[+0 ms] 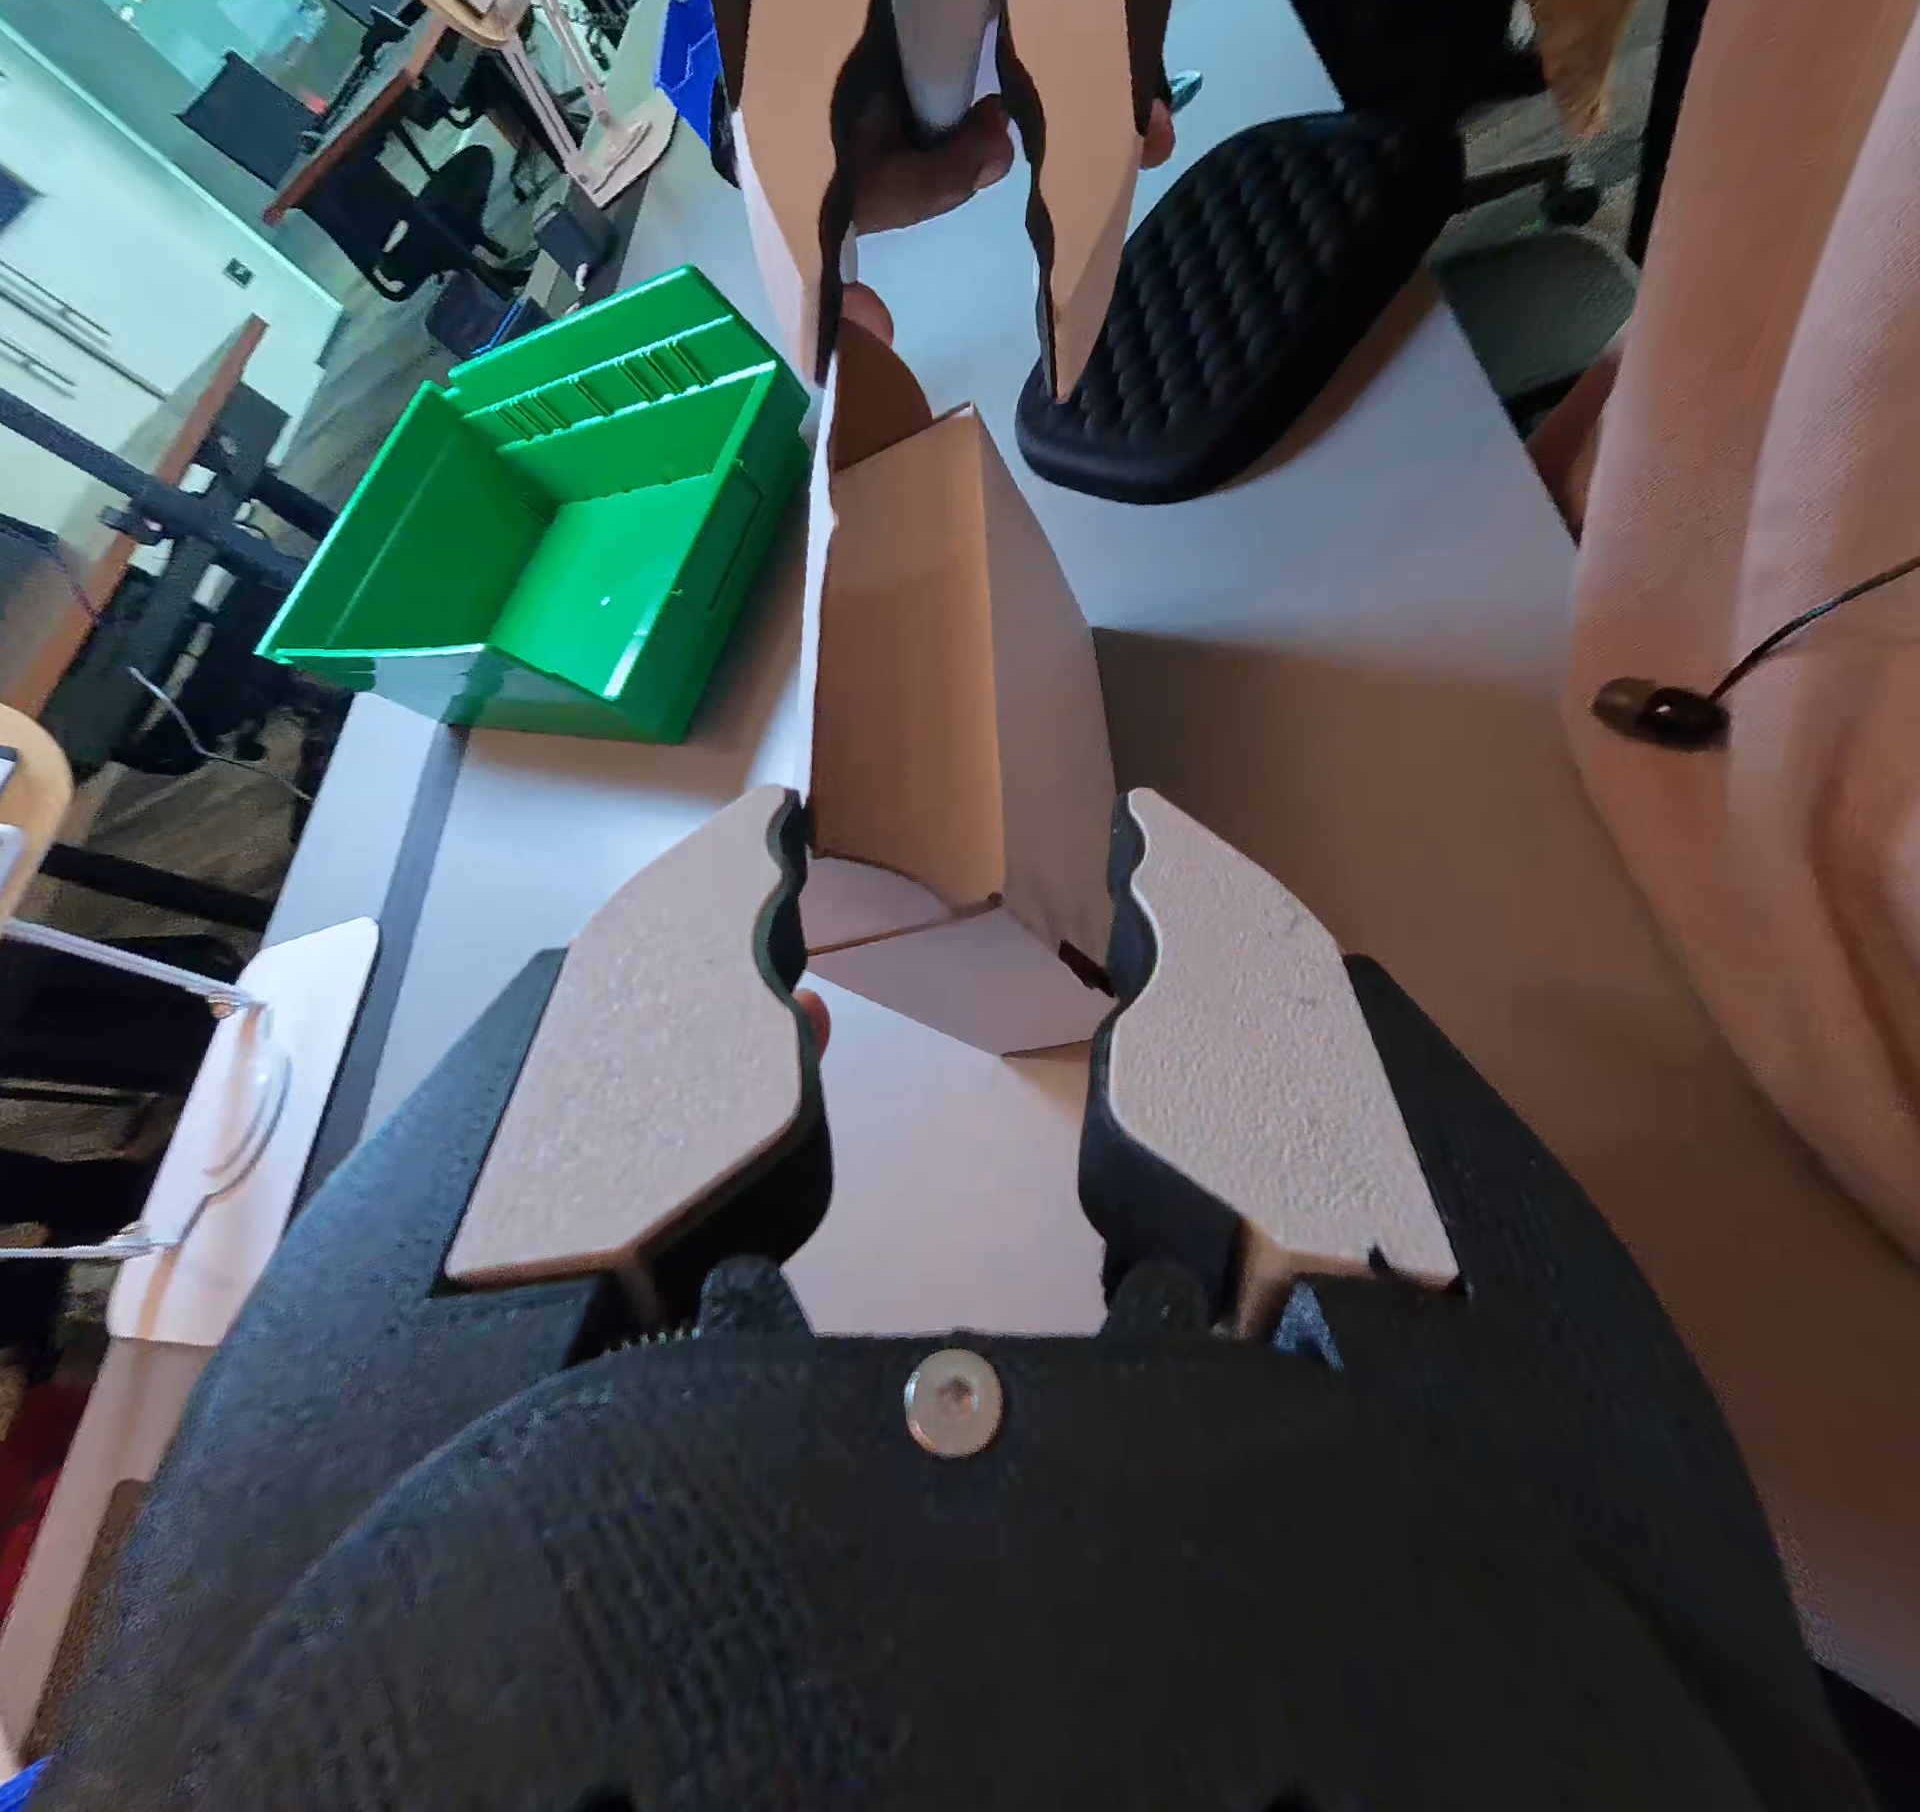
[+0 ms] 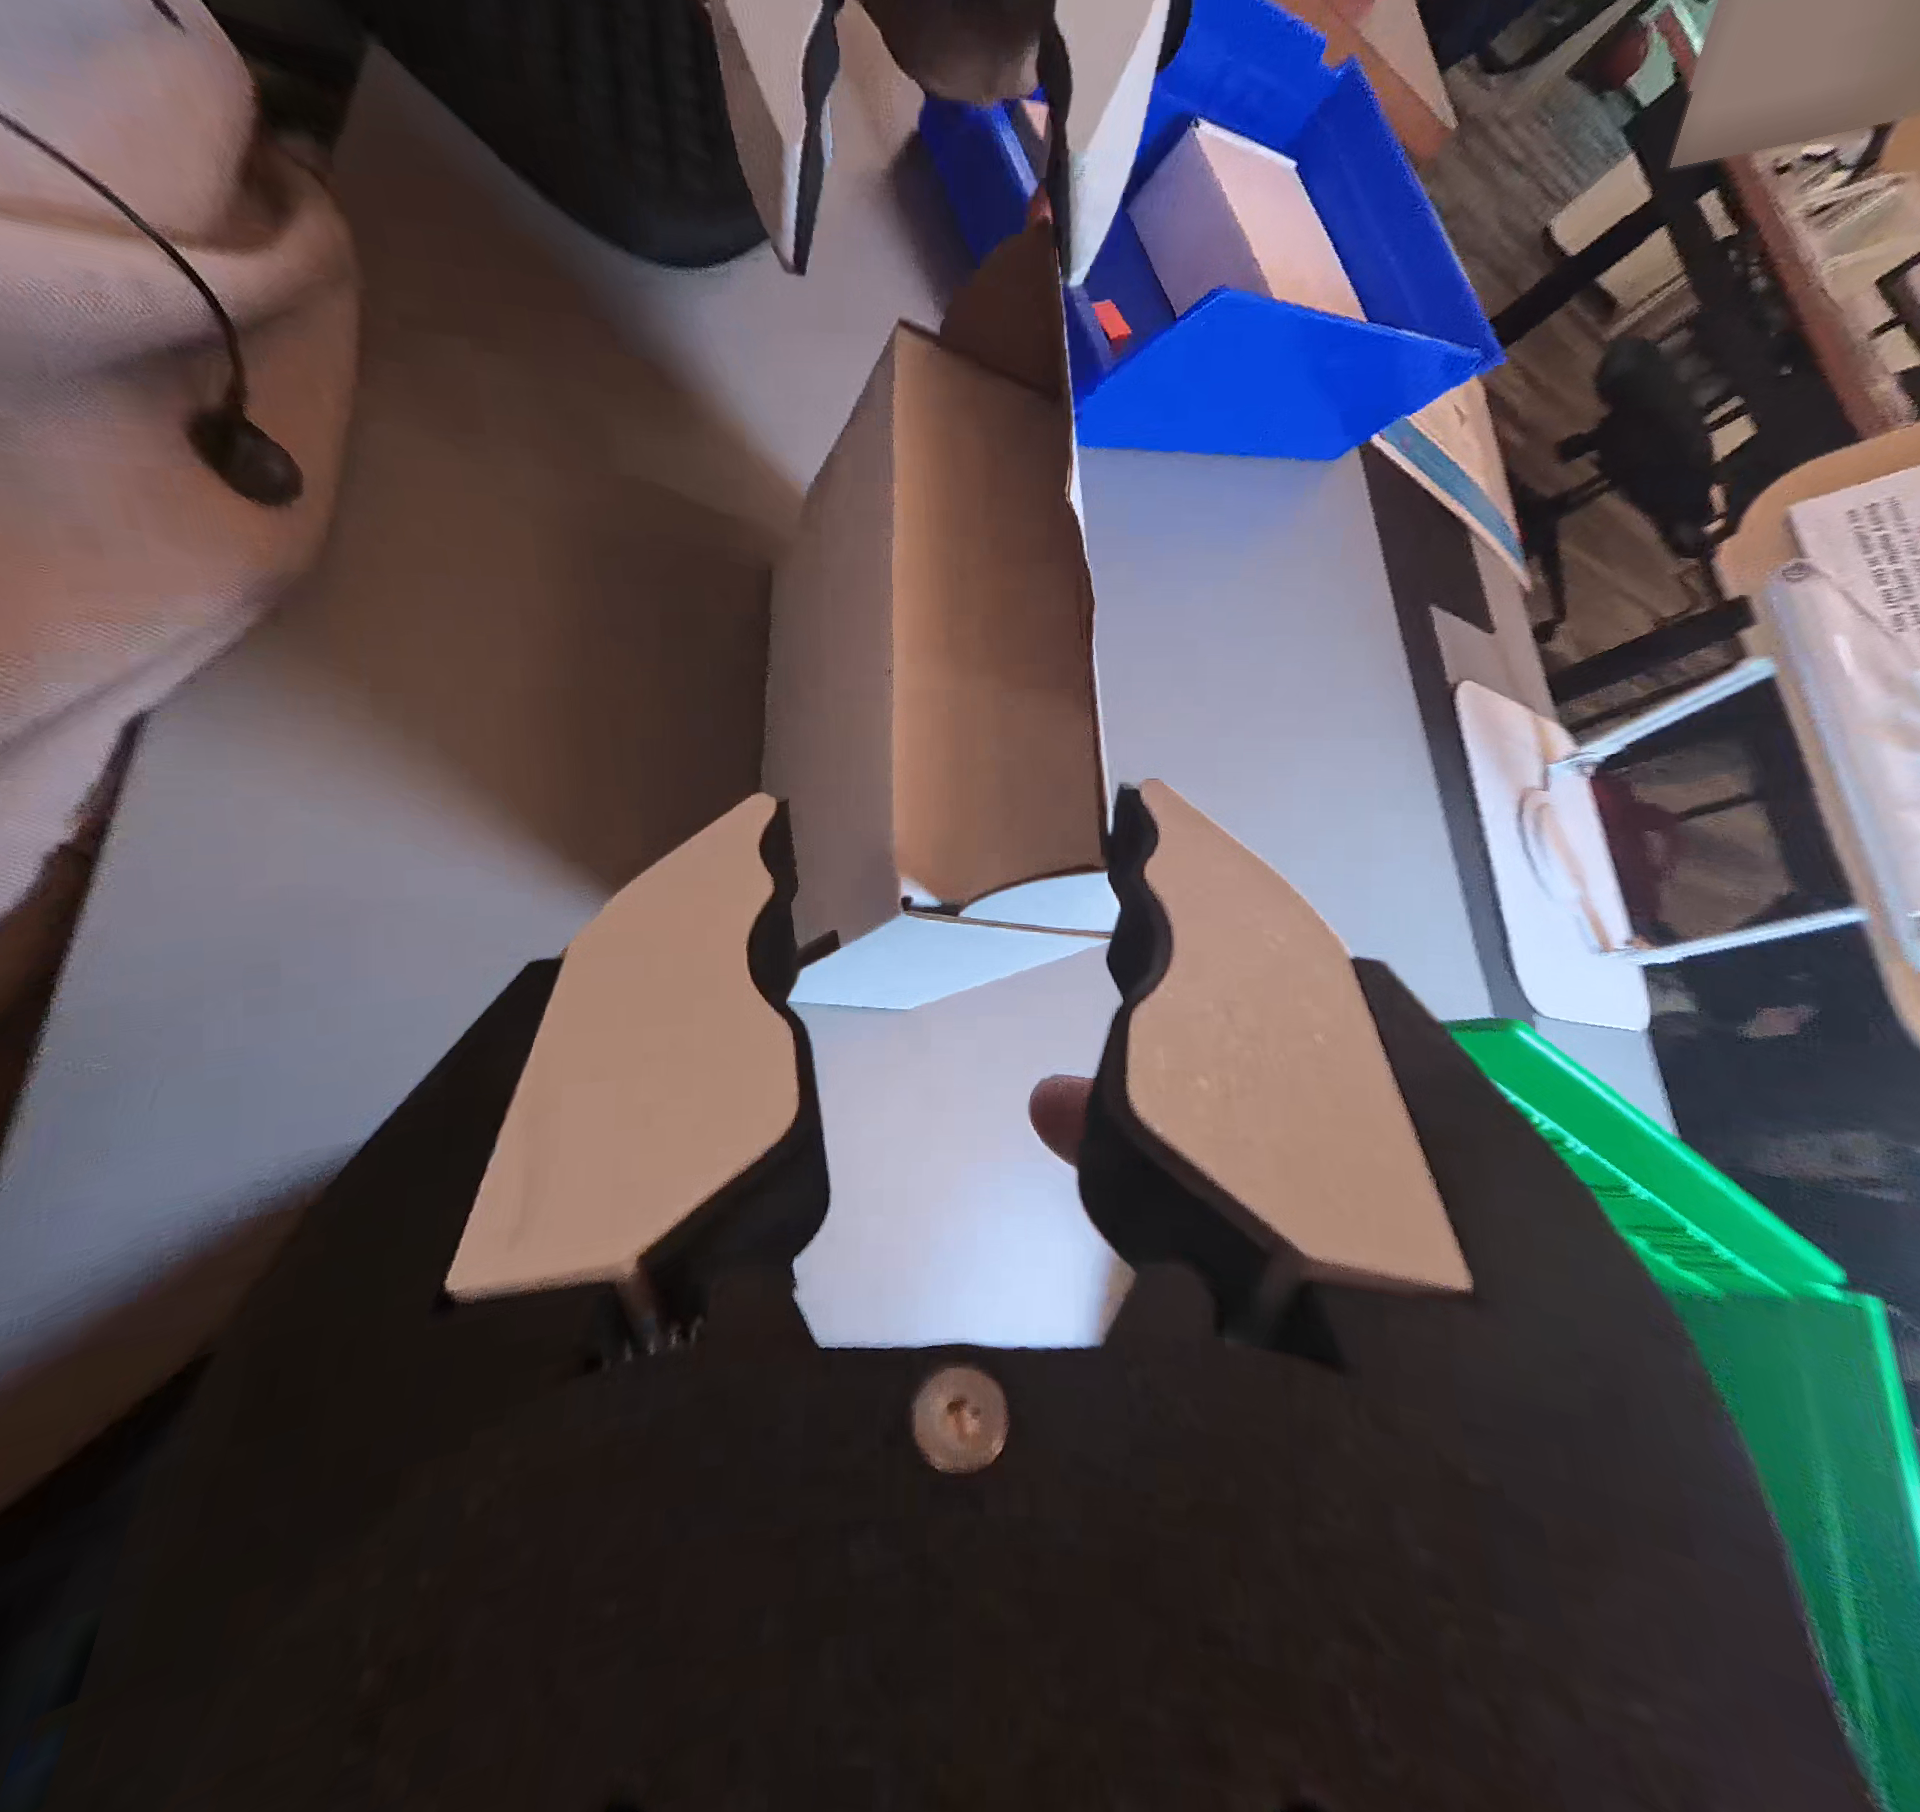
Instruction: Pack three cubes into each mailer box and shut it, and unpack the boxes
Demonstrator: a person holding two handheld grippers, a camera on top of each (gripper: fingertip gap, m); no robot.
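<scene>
I see a long, narrow cardboard box [image 1: 935, 640] lying on the white table [image 1: 1299, 536] between my two grippers, which face each other from opposite ends of it. The box is white outside and brown inside, its lid standing partly raised along one long edge, with a rounded brown tab at each end. My left gripper [image 1: 956, 931] has its fingers apart, straddling the near end of the box without clearly pinching it; my right gripper [image 2: 945, 921] is likewise spread around the other end. I cannot see any cubes inside. In the left wrist view a green bin [image 1: 540, 536] sits at ten o'clock and a black mat [image 1: 1247, 308] at one o'clock. In the right wrist view a blue bin [image 2: 1299, 308] sits at one o'clock.
</scene>
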